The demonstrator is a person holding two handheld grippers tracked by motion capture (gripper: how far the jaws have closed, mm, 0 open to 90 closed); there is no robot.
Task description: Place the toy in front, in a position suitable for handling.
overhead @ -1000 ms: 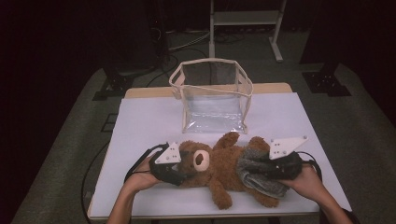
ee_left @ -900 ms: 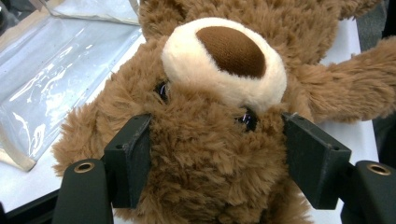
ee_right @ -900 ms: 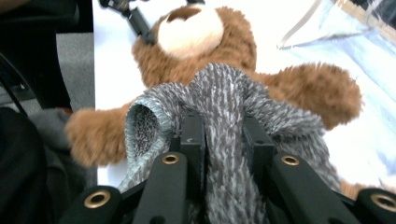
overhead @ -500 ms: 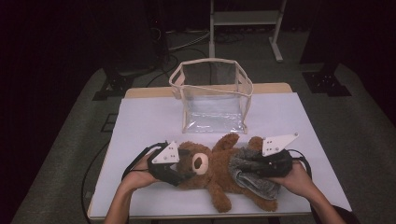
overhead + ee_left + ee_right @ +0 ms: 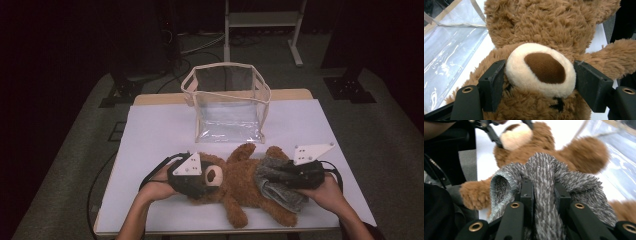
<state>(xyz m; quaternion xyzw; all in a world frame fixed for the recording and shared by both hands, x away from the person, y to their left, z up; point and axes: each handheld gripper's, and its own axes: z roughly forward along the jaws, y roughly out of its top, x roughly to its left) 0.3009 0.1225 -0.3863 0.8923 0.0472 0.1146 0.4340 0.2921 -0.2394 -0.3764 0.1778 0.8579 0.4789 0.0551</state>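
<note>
1. You held the left gripper (image 5: 200, 181) at the head of the brown plush teddy bear (image 5: 240, 182), which lay on its back near the table's front edge. Its jaws had just been closing and bracketed the cream muzzle (image 5: 541, 70), touching its sides, likely to steady the head.
2. Your right gripper (image 5: 280, 176) was clamped on a fold of the grey knitted garment (image 5: 544, 185) bunched over the bear's lower body, probably to work it along the legs.
3. Beyond the bear stood the clear plastic bag with beige trim (image 5: 227, 105), upright and mouth open, apart from the toy.
4. The white table top (image 5: 160, 130) was bare elsewhere; grey carpet (image 5: 75, 165) and a metal stand (image 5: 262, 22) sat in the dark room behind.
</note>
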